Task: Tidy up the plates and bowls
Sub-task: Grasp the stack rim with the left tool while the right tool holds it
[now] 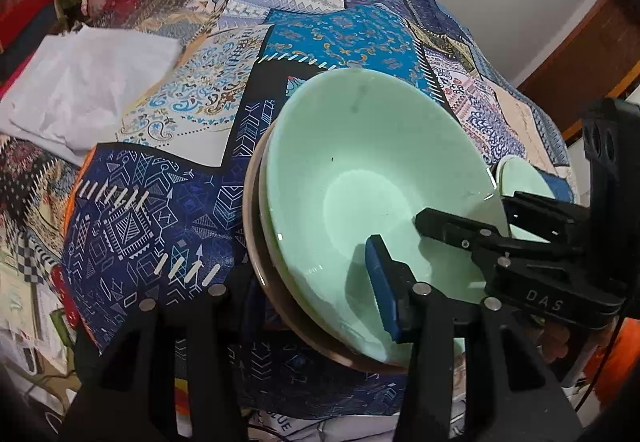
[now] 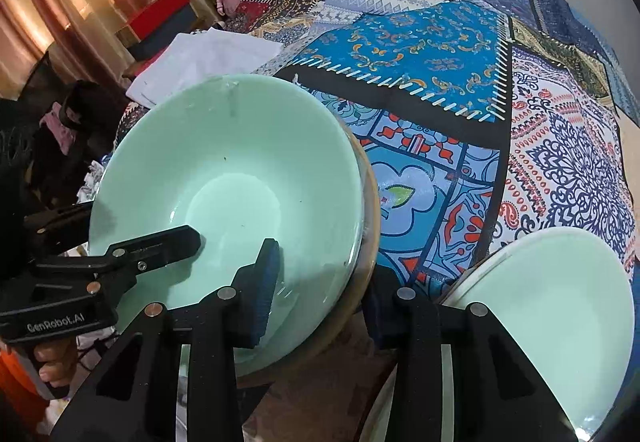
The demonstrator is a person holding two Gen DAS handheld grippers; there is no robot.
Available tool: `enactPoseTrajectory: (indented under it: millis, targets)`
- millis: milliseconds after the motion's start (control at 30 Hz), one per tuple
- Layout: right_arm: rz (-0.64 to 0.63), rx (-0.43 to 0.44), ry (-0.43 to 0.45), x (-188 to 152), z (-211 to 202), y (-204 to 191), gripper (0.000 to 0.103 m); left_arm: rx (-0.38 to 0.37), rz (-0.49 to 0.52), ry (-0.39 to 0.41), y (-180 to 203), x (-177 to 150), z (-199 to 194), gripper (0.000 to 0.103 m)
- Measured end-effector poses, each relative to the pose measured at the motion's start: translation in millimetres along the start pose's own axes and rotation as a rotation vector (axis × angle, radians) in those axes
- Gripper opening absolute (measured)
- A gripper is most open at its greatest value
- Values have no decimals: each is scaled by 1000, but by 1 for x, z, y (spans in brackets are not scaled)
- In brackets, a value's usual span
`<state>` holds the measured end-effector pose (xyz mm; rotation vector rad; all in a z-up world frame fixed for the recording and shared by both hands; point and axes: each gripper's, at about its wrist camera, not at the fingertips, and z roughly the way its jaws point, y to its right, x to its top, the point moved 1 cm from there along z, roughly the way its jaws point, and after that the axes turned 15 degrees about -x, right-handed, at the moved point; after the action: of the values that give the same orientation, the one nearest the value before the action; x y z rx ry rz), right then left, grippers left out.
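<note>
Both tools are on the same thing here. The big green bowl (image 1: 360, 146) sits in the middle of the left wrist view and left of centre in the right wrist view. It's nested in a brown dish (image 1: 250, 202), and I think there's a second green rim tucked just under the top one. The whole stack rests on the patchwork cloth (image 1: 160, 210).

The left gripper (image 1: 316, 282) straddles the near rim: its blue pad is down inside the bowl and its other finger is outside, hidden behind the brown edge. The right gripper (image 2: 324, 294) does the same on the opposite side, with one pad inside and the other finger down in the gap between the stack and the second green bowl (image 2: 552, 302) at lower right.

Are they actually pinching? I honestly can't tell for either one. The rim is between the jaws, which stand partly closed, but the outer pads are out of sight.

My guess at why it takes two hands is that a nested stack this wide would tip if it were grabbed from one edge only. A grip on opposite rims keeps it level for a lift, probably over toward that second bowl.

The folded white cloth (image 1: 88, 90) at upper left is well clear of all this.
</note>
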<state>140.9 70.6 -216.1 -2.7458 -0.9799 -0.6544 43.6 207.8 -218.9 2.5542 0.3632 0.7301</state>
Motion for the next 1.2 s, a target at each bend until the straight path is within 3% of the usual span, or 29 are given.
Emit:
enactPoseTrajectory:
  millis: [600,1200]
  targets:
    - [113,42,10,5,-4,11,27,44,8,18,5,9,3,48]
    - [144,40,106,7,-41,22,27,35,56,71,32,16,-25,48]
